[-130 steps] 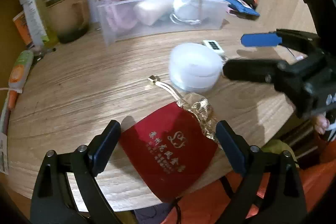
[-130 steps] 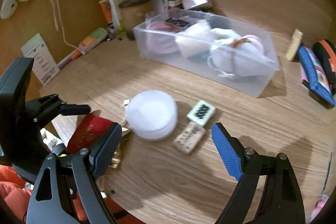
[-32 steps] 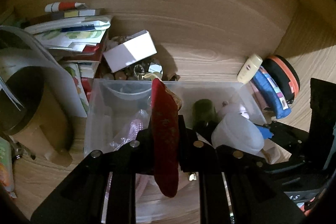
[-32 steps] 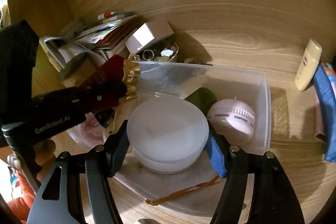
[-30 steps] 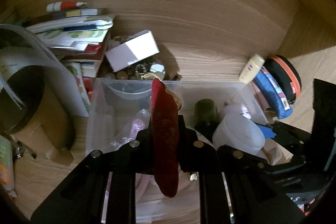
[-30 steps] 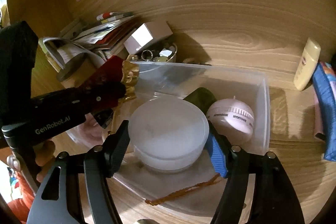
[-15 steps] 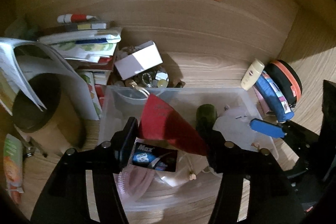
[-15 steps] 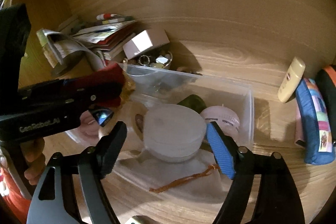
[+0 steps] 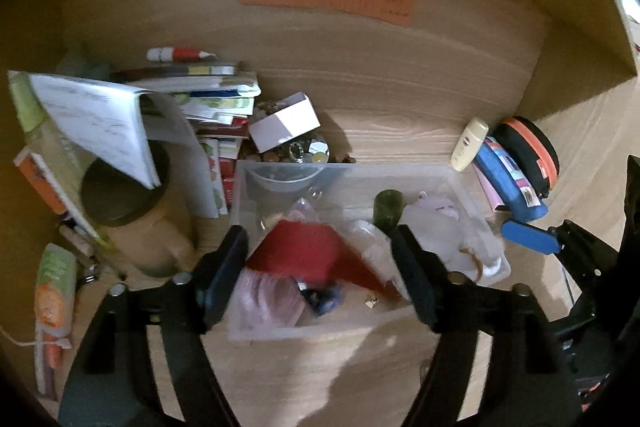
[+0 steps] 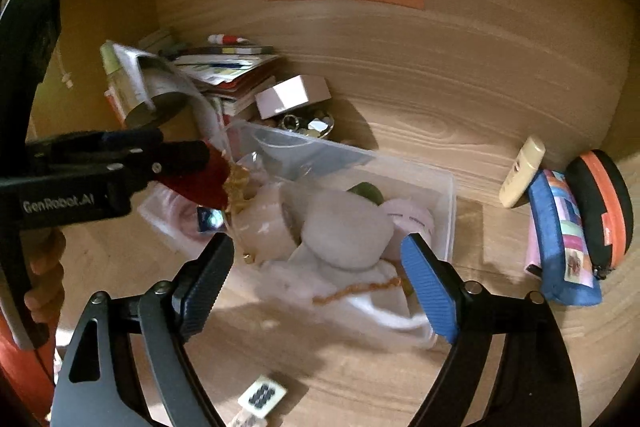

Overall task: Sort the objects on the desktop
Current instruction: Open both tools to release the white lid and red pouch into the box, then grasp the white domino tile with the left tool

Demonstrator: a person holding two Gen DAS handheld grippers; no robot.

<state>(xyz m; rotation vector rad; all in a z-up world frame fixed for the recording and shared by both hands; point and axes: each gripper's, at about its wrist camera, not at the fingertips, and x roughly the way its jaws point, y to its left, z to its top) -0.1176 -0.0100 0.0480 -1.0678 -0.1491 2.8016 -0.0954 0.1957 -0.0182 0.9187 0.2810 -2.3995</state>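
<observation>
A clear plastic bin (image 9: pixel 472 195) (image 10: pixel 448 195) stands on the wooden desk, full of soft items. The red pouch with gold trim (image 9: pixel 308 255) (image 10: pixel 200 183) lies over the bin's left part, between the spread fingers of my left gripper (image 9: pixel 320 279), which is open. The white round container (image 10: pixel 344 231) rests in the bin. My right gripper (image 10: pixel 316 279) is open above the bin's front, with nothing between its fingers. A small white tile (image 10: pixel 262 395) lies on the desk in front.
A jar (image 9: pixel 140 227), papers and booklets (image 9: pixel 192 99) crowd the back left. A white box (image 9: pixel 286 121) sits behind the bin. A cream tube (image 10: pixel 522 173), a blue case (image 10: pixel 564 239) and a black-orange case (image 10: pixel 604 207) lie to the right.
Both grippers have opened and drawn back from the bin. The red pouch was let go over the bin's left part and the white container was left in the bin.
</observation>
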